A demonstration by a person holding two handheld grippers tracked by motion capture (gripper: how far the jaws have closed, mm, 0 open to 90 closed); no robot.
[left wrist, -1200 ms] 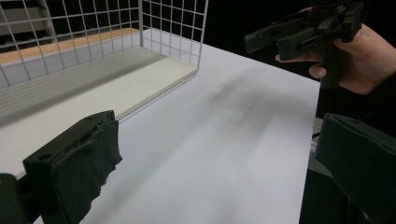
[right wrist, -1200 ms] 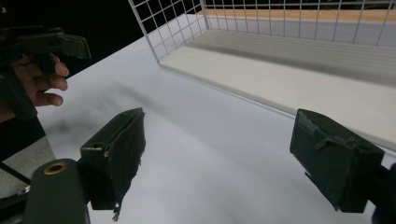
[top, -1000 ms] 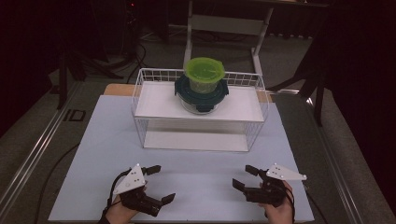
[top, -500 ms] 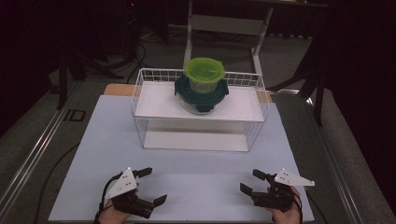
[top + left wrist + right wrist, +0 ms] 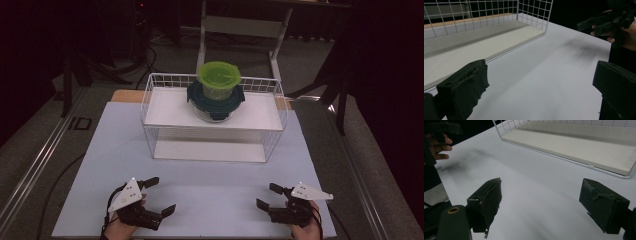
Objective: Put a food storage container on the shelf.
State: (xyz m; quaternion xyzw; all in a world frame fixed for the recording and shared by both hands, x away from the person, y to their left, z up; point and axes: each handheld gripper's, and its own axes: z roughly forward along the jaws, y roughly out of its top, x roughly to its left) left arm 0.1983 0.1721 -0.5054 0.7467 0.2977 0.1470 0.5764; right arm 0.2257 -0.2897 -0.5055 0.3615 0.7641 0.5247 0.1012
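- Lower left of the high view: our left gripper (image 5: 159, 196) hovers, jaws wide apart, empty.
- Upper centre: the round green-lidded plastic container (image 5: 218, 80) sits stacked on a dark teal-lidded clear tub (image 5: 215, 100) atop the white wire rack (image 5: 165, 82). It looks light, stiff and slippery, so we'd pinch across its sides.
- Lower right: our right gripper (image 5: 266, 196), jaws spread, empty.

Each black gripper (image 5: 160, 196) has 2 padded, fraying jaws, a grey 3-cornered top plate and a trailing cable.

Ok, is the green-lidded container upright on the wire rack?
Upright: the green-lidded container sits level on the dark-lidded container, on the wire rack shelf.
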